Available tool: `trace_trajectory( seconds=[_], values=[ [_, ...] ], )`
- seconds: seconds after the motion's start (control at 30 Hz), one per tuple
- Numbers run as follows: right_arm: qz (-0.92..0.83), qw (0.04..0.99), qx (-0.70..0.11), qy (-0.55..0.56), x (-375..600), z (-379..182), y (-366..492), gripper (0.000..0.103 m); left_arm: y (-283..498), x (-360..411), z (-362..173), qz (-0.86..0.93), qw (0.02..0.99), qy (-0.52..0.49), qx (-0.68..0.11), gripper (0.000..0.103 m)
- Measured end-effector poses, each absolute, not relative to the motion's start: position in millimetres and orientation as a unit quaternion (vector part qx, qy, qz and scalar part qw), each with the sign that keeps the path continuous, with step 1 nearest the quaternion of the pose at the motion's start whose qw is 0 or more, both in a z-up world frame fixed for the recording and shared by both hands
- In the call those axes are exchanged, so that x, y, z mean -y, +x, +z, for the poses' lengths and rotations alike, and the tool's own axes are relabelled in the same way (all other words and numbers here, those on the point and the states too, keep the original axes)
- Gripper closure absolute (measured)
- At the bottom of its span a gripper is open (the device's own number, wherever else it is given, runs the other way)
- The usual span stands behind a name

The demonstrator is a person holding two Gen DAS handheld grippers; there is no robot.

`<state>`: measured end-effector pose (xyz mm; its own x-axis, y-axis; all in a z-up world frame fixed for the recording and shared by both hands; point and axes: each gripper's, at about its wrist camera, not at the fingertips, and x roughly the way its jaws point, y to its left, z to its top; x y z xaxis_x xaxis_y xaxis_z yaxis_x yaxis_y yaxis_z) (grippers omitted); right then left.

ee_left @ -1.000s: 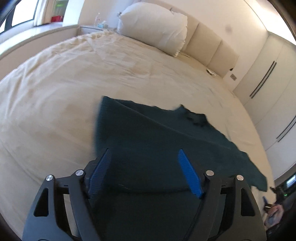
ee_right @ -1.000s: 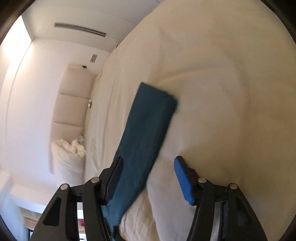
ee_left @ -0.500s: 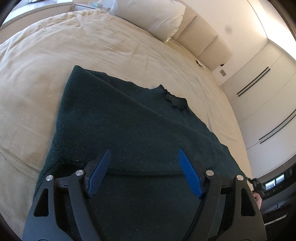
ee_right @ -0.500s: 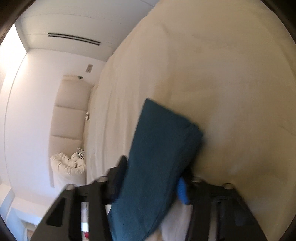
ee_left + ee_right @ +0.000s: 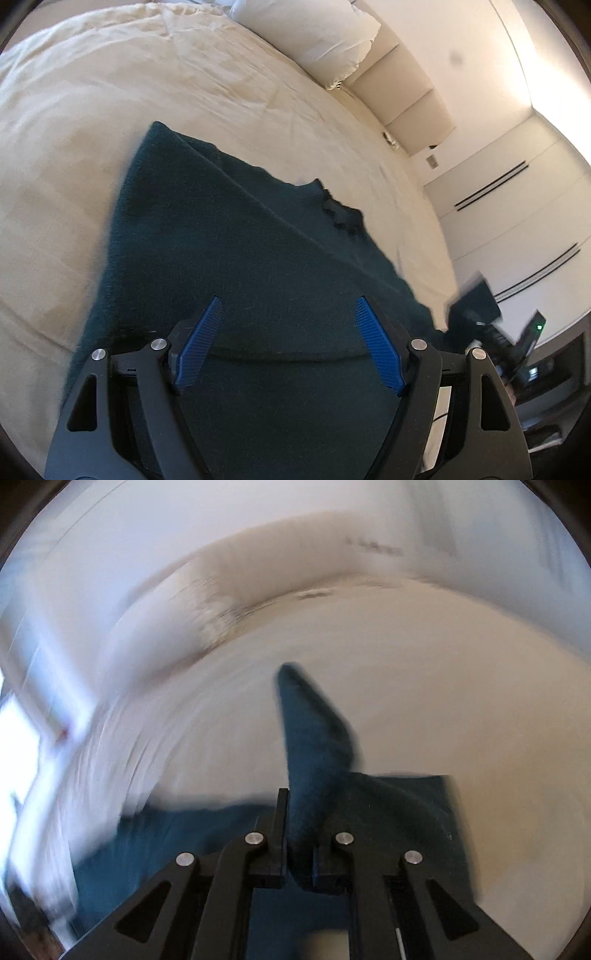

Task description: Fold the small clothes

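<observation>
With the dark teal garment (image 5: pixel 236 266) lying toward the bed's (image 5: pixel 92 110) near edge, the right tongs (image 5: pixel 301 834) are closing on a raised fold, apparently pinching it, while the left tongs (image 5: pixel 288 347) are hovering wide open, gripping nothing; the fold wants carrying over squarely, edges matched.

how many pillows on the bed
1: a white pillow at the head of the bed, against the headboard. The right wrist view is too blurred to show more.

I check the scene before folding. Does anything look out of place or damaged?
Nothing looks damaged. The dark green garment lies askew on the bed, with a diagonal crease, and the right gripper is closing on a bunched corner.
</observation>
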<state>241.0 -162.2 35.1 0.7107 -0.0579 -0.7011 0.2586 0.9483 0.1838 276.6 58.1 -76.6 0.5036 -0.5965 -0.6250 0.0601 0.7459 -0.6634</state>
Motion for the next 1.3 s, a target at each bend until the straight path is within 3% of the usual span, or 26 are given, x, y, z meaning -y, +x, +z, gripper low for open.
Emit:
trace_trajectory(
  seconds=[0.1,0.23,0.33,0.37,0.4,0.5,0.83,0.9,0.97,1.1,1.13,1.3],
  values=[
    [-0.012,0.909,-0.416,-0.016,40.8,-0.5,274.4,0.094,281.3,-48.4,-77.4,-0.228,0.798,-0.31,-0.464,0.028],
    [0.01,0.891,-0.45,-0.058,-15.3,-43.0,283.3,0.091,293.9,-27.6,-85.9,-0.271,0.755,-0.339,-0.492,0.028],
    [0.016,0.89,-0.451,-0.059,-16.0,-52.9,274.8,0.076,302.3,-6.4,-91.8,-0.292,0.733,-0.34,-0.512,0.028],
    [0.024,0.89,-0.451,-0.055,-14.0,-52.1,271.7,0.064,304.9,-0.6,-93.3,-0.294,0.728,-0.339,-0.518,0.028],
    [0.039,0.889,-0.455,-0.041,-11.7,-51.7,268.5,0.05,309.4,6.8,-96.4,-0.294,0.721,-0.337,-0.529,0.028],
    [0.06,0.891,-0.451,-0.004,-6.7,-46.6,249.3,0.033,320.0,26.8,-103.9,-0.3,0.701,-0.331,-0.556,0.028],
    [0.062,0.85,-0.429,0.299,102.0,-45.0,175.1,0.033,334.6,99.4,-104.7,-0.279,0.719,-0.223,-0.597,0.029],
    [0.068,0.835,-0.417,0.352,122.2,-50.8,160.1,0.033,335.0,112.1,-102.5,-0.279,0.724,-0.199,-0.598,0.035],
    [0.069,0.824,-0.406,0.389,135.5,-51.5,154.9,0.033,333.0,122.3,-103.1,-0.28,0.723,-0.184,-0.605,0.058],
    [0.08,0.805,-0.379,0.451,151.6,-56.2,138.7,0.033,329.9,127.0,-102.9,-0.267,0.728,-0.173,-0.607,0.085],
    [0.082,0.801,-0.377,0.457,153.6,-57.1,135.9,0.033,332.4,133.5,-103.8,-0.265,0.731,-0.173,-0.604,0.096],
    [0.083,0.777,-0.347,0.519,167.1,-64.2,124.5,0.028,317.9,101.8,-74.0,-0.268,0.762,-0.194,-0.557,0.096]
  ],
)
